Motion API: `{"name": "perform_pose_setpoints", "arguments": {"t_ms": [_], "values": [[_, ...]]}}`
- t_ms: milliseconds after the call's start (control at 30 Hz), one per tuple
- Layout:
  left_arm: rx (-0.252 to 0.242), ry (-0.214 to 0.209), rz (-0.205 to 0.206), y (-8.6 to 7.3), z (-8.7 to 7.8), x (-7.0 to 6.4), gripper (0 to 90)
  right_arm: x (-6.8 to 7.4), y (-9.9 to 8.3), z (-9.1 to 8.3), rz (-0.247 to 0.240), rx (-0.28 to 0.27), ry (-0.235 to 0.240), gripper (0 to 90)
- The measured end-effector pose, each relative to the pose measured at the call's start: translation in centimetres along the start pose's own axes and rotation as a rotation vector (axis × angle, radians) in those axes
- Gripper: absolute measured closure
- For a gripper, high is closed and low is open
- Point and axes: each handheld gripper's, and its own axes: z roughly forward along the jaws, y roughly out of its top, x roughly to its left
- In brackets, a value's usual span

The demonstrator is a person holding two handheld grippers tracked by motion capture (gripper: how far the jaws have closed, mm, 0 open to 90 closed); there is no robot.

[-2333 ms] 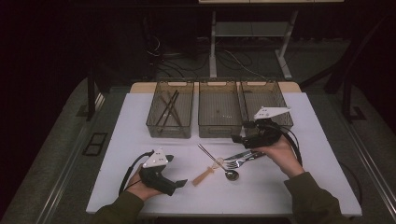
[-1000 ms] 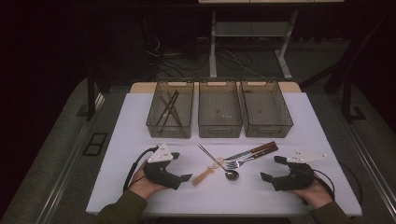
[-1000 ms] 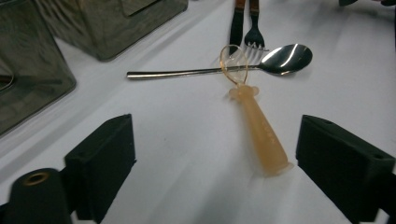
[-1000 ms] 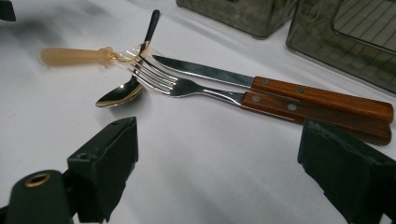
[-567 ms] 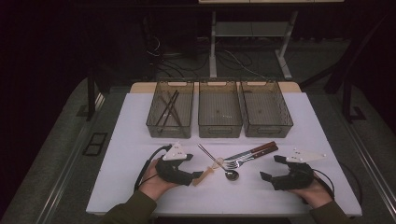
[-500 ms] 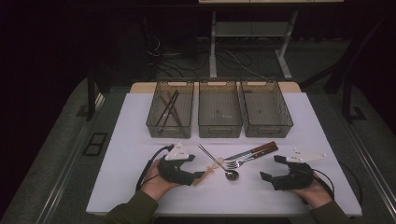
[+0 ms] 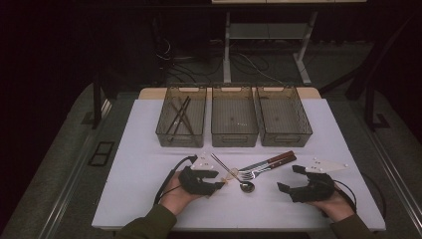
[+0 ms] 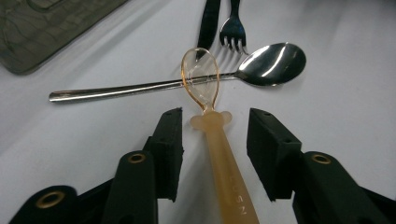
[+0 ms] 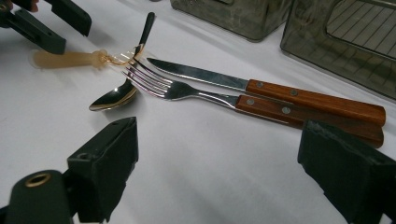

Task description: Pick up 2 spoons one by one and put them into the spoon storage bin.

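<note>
The left gripper (image 8: 214, 151) was spread open, its jaws straddling the handle of the amber plastic spoon (image 8: 219, 154), whose long axis ran straight along them with the clear bowl pointing away and lying on top of the steel spoon (image 8: 187, 79)'s handle. Closing and lifting from there could have dragged or flicked the steel spoon, since that bowl rested on it. The right gripper (image 9: 243, 172) stood released and empty, just short of the steel spoon, with the fork (image 9: 196, 93) and knife (image 9: 261, 86) beyond.

Plastic spoon (image 8: 219, 154) lies between the jaws of the left gripper (image 8: 214, 133), its bowl resting on the metal spoon (image 8: 187, 79) just ahead. Fork (image 8: 232, 28) and knife (image 8: 208, 23) lie beyond.
</note>
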Motion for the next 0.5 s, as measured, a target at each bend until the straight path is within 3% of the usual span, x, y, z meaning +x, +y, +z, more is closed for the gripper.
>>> {"name": "perform_pose_setpoints", "arguments": {"t_ms": [133,500], "values": [[0.023,0.017,0.014,-0.14,0.29,-0.26,60.4,-0.01,0.02,0.02,-0.002,0.001,-0.001,12.4],[0.062,0.013,0.007,-0.52,0.99,-0.49,66.6,0.03,0.06,0.01,-0.002,0.002,-0.004,12.4]]}}
